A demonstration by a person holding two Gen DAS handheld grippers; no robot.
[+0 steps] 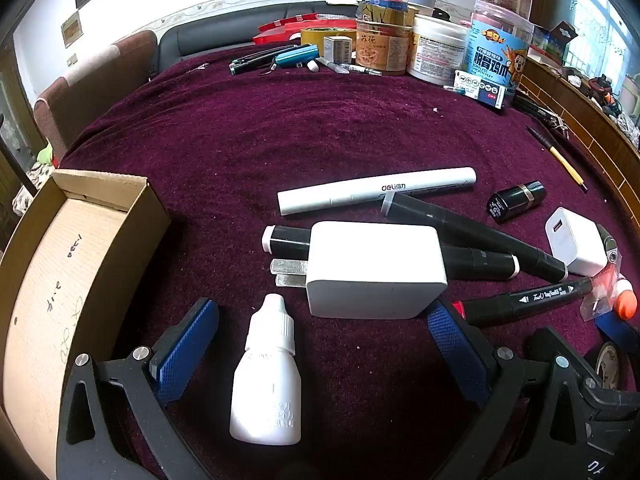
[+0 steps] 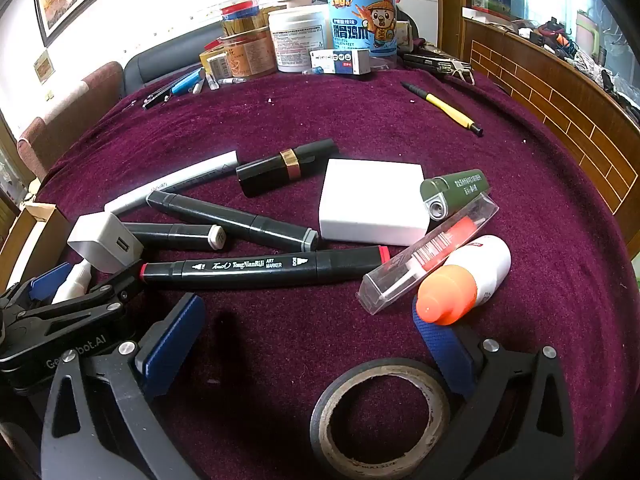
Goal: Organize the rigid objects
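Both grippers' fingers spread, empty. Left gripper (image 1: 320, 334) straddles white dropper bottle (image 1: 267, 380) lying on worktop (image 1: 320, 140) beside cardboard box (image 1: 60, 280); likely light, stiff, slippery, so pinch its body.

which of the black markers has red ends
The art marker printed with white lettering, nearest the right gripper. The other two black markers have grey or white ends.

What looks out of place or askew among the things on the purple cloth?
The white charger lies on top of a black marker, and the markers beside it lie crossed in a loose heap. The cardboard box at the left shows nothing inside. No spill or damage is visible. Both grippers are open.
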